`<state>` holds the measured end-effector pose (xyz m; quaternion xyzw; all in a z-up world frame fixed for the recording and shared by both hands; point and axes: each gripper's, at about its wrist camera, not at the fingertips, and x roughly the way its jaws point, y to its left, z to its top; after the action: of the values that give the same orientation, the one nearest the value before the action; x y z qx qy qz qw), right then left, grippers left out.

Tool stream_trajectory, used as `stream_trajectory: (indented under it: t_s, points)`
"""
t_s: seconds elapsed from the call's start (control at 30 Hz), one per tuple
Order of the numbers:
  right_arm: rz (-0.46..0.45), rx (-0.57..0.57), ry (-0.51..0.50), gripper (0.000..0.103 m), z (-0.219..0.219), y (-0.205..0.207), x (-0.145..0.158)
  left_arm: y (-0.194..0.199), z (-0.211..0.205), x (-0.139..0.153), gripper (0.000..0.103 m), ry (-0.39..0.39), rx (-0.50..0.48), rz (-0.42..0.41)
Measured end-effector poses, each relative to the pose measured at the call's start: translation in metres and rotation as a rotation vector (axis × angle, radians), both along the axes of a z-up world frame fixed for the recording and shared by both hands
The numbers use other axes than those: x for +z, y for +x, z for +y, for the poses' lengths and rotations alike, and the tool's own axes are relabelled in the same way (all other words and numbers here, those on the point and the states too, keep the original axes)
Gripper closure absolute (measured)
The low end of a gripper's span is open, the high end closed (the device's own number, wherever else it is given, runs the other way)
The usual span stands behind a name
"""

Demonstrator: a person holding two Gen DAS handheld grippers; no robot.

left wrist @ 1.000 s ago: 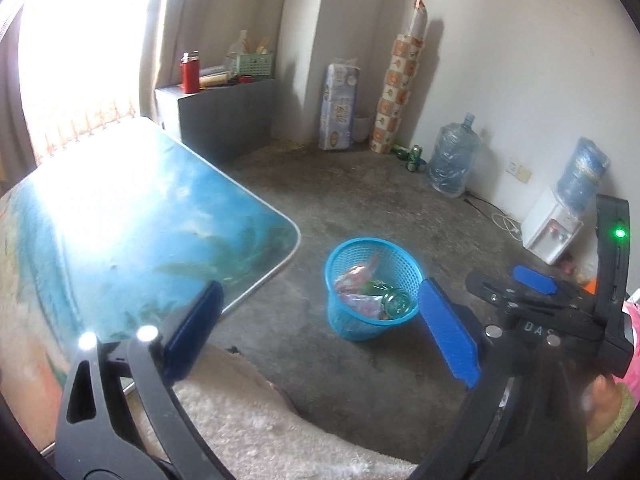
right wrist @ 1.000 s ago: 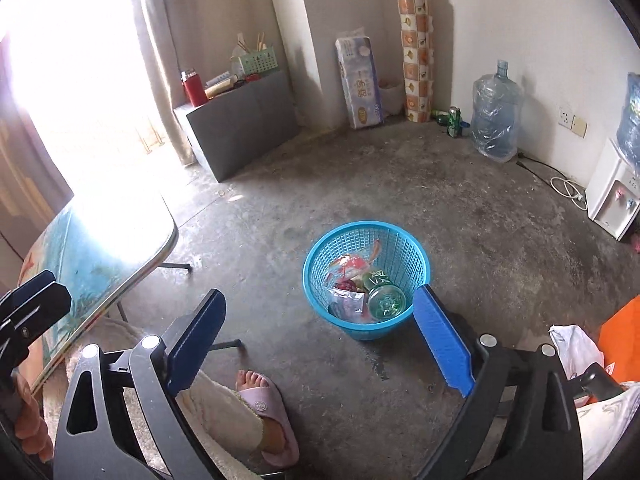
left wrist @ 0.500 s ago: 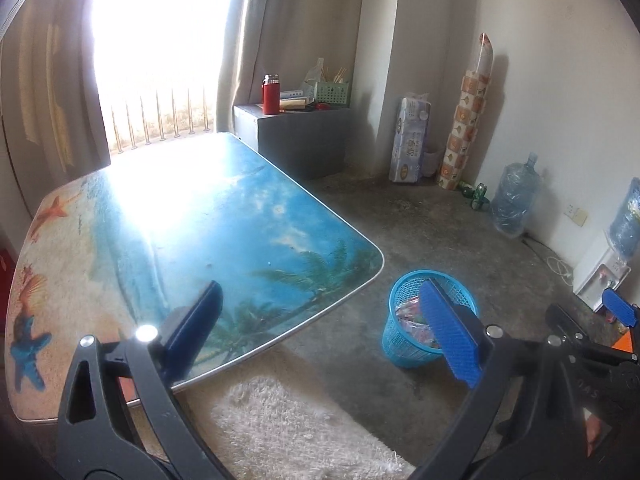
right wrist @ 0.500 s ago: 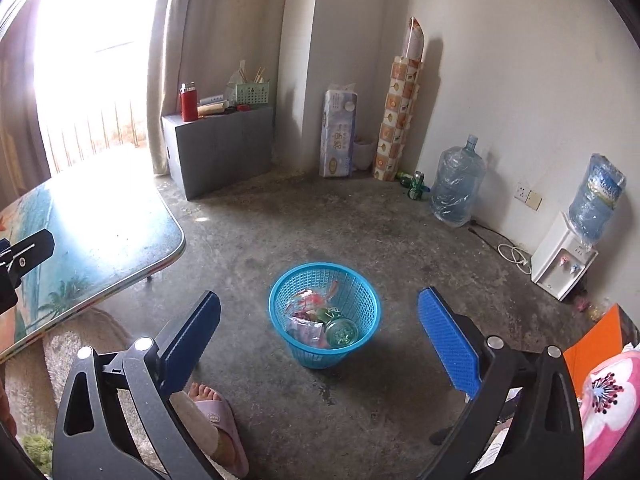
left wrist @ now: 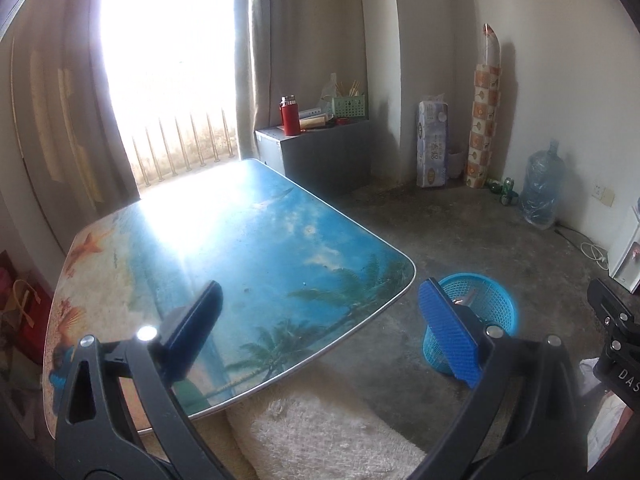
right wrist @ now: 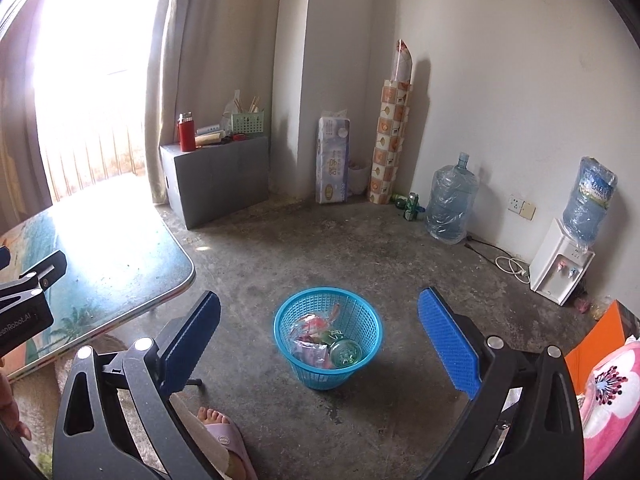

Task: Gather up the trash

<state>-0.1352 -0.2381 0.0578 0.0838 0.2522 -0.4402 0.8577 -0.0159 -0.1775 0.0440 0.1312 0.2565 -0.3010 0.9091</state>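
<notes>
Blue basket (right wrist: 327, 338) sits farther off now, each hand-held gripper, left (left wrist: 320, 332) and right (right wrist: 320, 332), released.

Concrete floor (right wrist: 304, 248), beach-print table (left wrist: 256, 240), prob. barred window (left wrist: 168, 80) w/ glare

Blown-out window (left wrist: 168, 60) glares off the table (left wrist: 248, 240); fisheye edges bend.

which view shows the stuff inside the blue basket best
The right wrist view: the blue basket sits whole between the open fingers, with wrappers and a green bottle visible inside. In the left wrist view the basket is partly hidden behind a blue finger pad.
</notes>
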Motion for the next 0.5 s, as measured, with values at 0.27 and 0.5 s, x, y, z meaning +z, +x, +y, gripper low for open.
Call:
stream_trajectory:
  t_s: [0.27, 0.5]
  points:
    - [0.074, -0.042, 0.049, 0.007, -0.007, 0.004, -0.013, -0.007, -0.018, -0.015, 0.009, 0.066, -0.056, 0.078]
    - [0.113, -0.079, 0.109, 0.007, -0.019, 0.007, -0.026, -0.001, -0.024, -0.027, 0.009, 0.084, -0.059, 0.164]
